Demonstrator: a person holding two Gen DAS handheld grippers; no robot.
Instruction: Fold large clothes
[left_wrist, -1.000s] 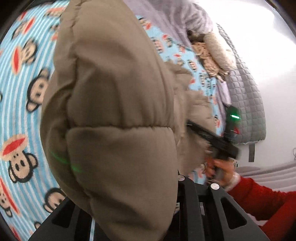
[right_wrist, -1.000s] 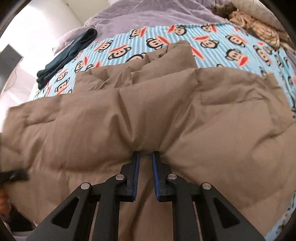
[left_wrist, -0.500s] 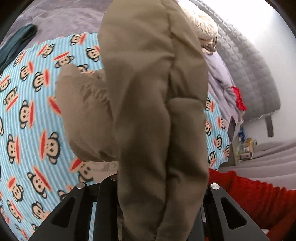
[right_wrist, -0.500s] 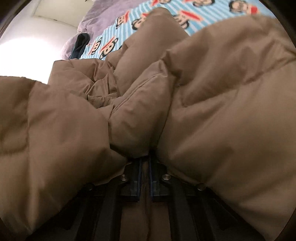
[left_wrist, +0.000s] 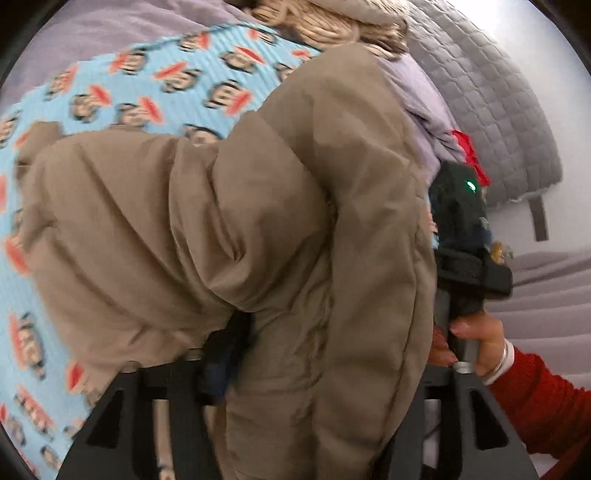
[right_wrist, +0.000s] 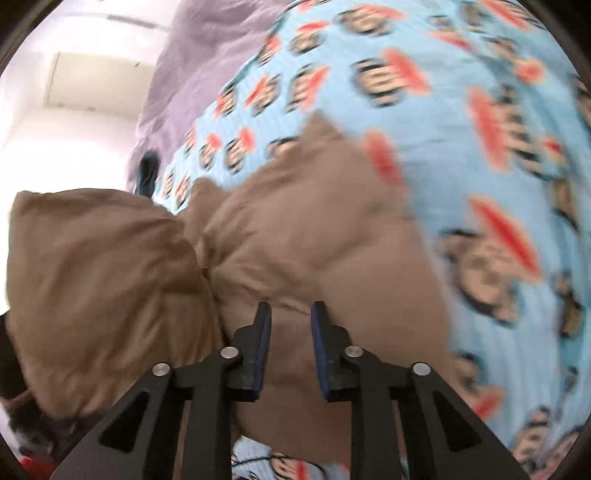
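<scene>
Nearest in the right wrist view, the right gripper (right_wrist: 287, 314) is pointing down at the tan puffer jacket (right_wrist: 258, 251), its blue-padded jaws having just been opening; they are standing apart with jacket fabric showing in the gap, the pads not pressing on it. In the left wrist view, the left gripper (left_wrist: 317, 373) is sitting at the bottom of the frame, its jaws having just been opening too, a thick bunched fold of the jacket (left_wrist: 240, 221) spilling through the wide gap and hiding the fingertips. At the right edge, a hand (left_wrist: 476, 343) in a red sleeve (left_wrist: 546, 406) is gripping the other tool's handle. The jacket is lying heaped across the blue monkey-print bedsheet (right_wrist: 461, 122), filling the frame's centre. Farther back, a grey quilted headboard (left_wrist: 491, 96) is rising at upper right.
</scene>
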